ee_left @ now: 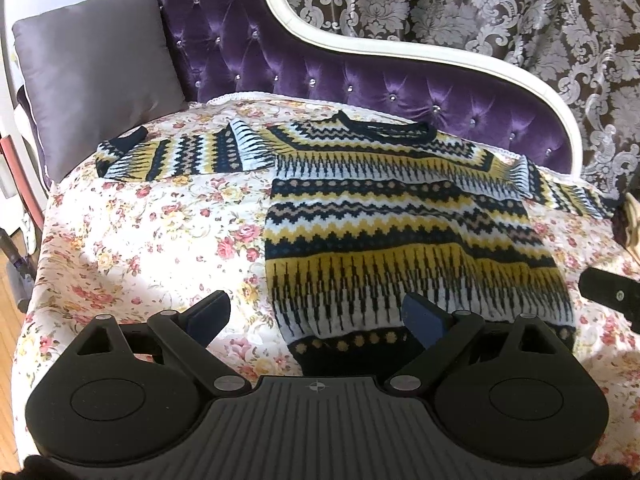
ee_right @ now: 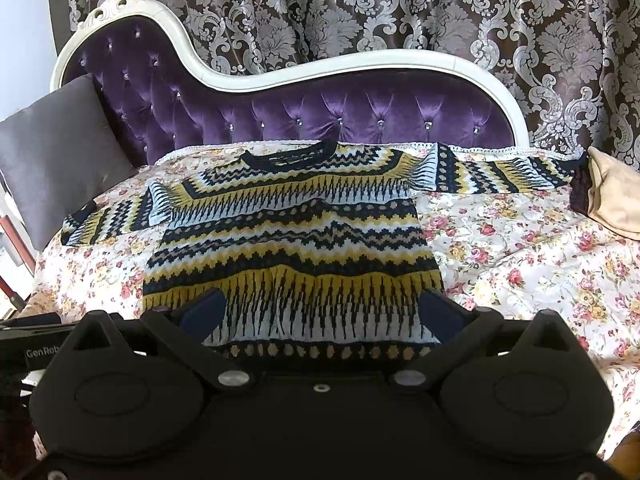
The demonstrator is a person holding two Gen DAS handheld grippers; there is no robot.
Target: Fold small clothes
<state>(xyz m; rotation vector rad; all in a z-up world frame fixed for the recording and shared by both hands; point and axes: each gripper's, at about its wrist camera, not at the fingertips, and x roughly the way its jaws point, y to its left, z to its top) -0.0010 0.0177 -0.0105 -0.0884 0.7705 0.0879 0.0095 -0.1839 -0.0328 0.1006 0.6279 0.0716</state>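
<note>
Clearly the sweater is soft, thick knit, likely limp and a little heavy, so it should drape and sag when lifted; it lies flat on the floral quilt, sleeves spread, collar toward the purple headboard. Both the left gripper and right gripper hover over its hem with jaws wide, empty. Hem corners look like good holds. Bare quilt flanks the sweater.

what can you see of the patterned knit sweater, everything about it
The knitted sweater in navy, mustard yellow and pale blue zigzag bands has a dark round collar and a dark dotted hem. It lies flat, unfolded, front up on the floral quilt, collar toward the purple tufted backrest, both sleeves spread sideways. Neither gripper touches it.
</note>
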